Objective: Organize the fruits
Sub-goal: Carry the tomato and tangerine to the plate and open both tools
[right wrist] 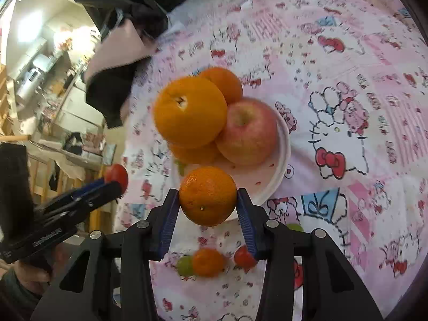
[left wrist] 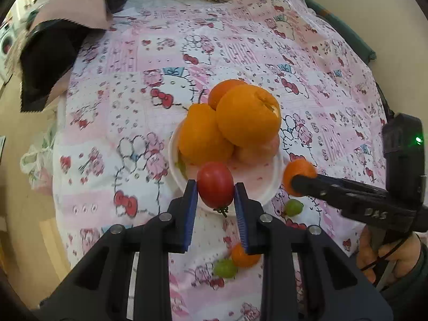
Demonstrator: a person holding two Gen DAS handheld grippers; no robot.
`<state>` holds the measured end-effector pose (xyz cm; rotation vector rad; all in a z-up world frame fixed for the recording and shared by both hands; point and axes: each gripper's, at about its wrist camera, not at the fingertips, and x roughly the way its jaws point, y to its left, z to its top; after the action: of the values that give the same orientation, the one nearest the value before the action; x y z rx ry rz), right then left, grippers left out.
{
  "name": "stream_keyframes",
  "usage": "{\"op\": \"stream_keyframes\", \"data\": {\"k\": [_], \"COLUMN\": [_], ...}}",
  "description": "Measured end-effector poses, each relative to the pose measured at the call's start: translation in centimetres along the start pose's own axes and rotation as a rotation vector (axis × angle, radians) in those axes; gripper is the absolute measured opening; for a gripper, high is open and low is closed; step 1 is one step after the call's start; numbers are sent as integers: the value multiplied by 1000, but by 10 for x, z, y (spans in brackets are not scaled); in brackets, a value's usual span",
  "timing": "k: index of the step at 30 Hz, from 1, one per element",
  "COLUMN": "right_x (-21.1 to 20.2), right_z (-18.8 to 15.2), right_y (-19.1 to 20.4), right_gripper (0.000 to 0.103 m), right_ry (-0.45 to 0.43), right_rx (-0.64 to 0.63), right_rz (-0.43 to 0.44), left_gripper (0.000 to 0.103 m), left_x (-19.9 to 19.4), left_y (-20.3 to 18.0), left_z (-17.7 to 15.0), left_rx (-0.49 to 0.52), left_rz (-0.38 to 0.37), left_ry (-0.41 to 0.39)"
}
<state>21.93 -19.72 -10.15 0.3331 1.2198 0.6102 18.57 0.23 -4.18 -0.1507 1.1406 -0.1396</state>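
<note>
My left gripper (left wrist: 215,187) is shut on a red cherry tomato (left wrist: 215,185) and holds it over the near rim of a white plate (left wrist: 267,190). My right gripper (right wrist: 207,196) is shut on a small tangerine (right wrist: 207,195) at the plate's (right wrist: 283,144) near edge. The plate holds a pile of oranges (left wrist: 247,115) (right wrist: 190,111) and a pink apple (right wrist: 247,131). The right gripper with its tangerine (left wrist: 298,172) shows at the right in the left wrist view. The left gripper with its tomato (right wrist: 116,174) shows at the left in the right wrist view.
Loose on the pink patterned cloth (left wrist: 128,123) near me lie a tangerine (right wrist: 208,262), green grapes (right wrist: 185,264) (left wrist: 293,207) and a red tomato (right wrist: 244,257). Dark and pink clothes (left wrist: 61,32) lie at the far left. A cluttered room (right wrist: 48,75) lies beyond the left edge.
</note>
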Motion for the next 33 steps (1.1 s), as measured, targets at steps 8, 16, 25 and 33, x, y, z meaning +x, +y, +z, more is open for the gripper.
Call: {"op": "stream_keyframes", "data": {"k": [8, 16, 25, 33], "right_x": [41, 53, 63, 63], "right_z": [7, 5, 5, 7], "right_y": [-17, -21, -21, -22], "right_gripper": [46, 46, 46, 47], "right_ry": [86, 107, 137, 135], "right_rx": [20, 19, 39, 49], "right_rz": [-69, -109, -103, -104], "left_gripper": [24, 24, 24, 25], "left_x": [51, 77, 88, 94], "left_y": [-7, -2, -3, 4], "left_z": [-4, -11, -9, -7], "left_rx": [32, 21, 51, 47], "left_rz": [4, 28, 68, 109], "left_ry": [66, 102, 107, 112]}}
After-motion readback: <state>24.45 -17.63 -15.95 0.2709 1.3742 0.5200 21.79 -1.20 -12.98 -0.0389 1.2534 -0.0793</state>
